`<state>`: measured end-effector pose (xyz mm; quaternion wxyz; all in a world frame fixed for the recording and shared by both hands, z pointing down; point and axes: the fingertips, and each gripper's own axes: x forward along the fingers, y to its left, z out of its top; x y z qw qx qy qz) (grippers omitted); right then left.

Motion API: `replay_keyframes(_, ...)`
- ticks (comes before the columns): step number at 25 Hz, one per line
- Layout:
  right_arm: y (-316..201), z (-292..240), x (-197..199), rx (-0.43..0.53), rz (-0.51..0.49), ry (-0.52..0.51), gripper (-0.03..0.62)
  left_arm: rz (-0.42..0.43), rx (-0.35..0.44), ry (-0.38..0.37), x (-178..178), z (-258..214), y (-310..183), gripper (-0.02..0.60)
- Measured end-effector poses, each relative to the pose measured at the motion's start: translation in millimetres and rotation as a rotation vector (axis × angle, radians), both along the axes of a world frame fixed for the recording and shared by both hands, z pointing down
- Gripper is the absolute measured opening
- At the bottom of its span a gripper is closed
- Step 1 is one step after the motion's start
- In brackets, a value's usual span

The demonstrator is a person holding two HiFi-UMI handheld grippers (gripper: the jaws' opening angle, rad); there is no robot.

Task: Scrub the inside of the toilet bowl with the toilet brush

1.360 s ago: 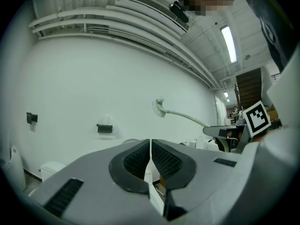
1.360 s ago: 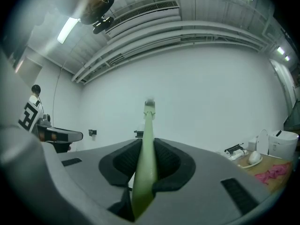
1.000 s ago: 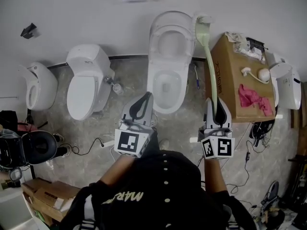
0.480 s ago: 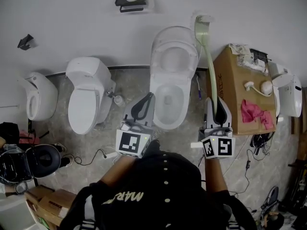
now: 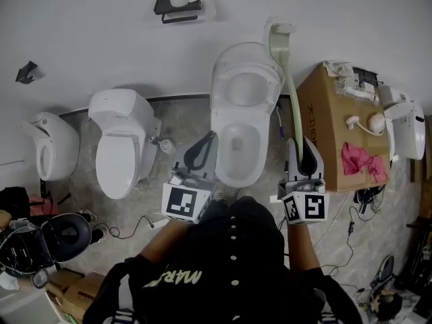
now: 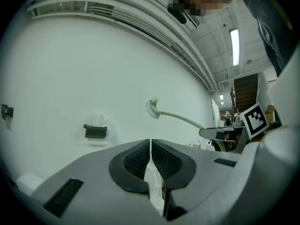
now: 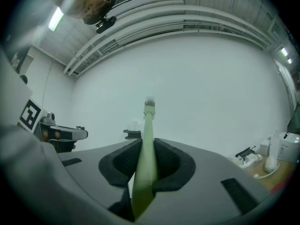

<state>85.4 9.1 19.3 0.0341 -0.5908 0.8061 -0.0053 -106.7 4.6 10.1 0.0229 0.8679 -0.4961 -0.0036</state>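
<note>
The open toilet [image 5: 236, 179] stands against the wall, lid up, straight ahead of me in the head view. My right gripper [image 5: 302, 144] is shut on the pale green toilet brush [image 5: 291, 86], which rises right of the bowl, its bristle head [image 5: 280, 30] against the wall. In the right gripper view the brush handle [image 7: 148, 121] runs between the jaws of the right gripper [image 7: 146, 146]. My left gripper [image 5: 208, 136] hovers at the bowl's front left edge. In the left gripper view, the left gripper [image 6: 150, 144] is shut on nothing, and the brush [image 6: 174, 118] shows beyond it.
A closed toilet [image 5: 121, 140] and another fixture [image 5: 47, 147] stand to the left. A cardboard box [image 5: 331, 113] with a pink cloth [image 5: 356, 159] sits right of the bowl. A paper holder [image 5: 177, 5] hangs on the wall. Cables lie on the floor.
In the head view the toilets and wall have slid lower and slightly left. Both grippers keep the same pose, the brush still upright in the right one.
</note>
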Motion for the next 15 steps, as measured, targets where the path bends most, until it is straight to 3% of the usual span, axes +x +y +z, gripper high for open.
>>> replay_keyframes(8, -25, 5, 14, -0.019, -0.039, 0.014, 0.095, -0.011, -0.026, 0.004, 21, 7, -17, 0.028)
replay_keyframes(15, -43, 52, 26, -0.120, -0.057, 0.028, 0.095, -0.005, -0.116, 0.001, 36, 45, -25, 0.028)
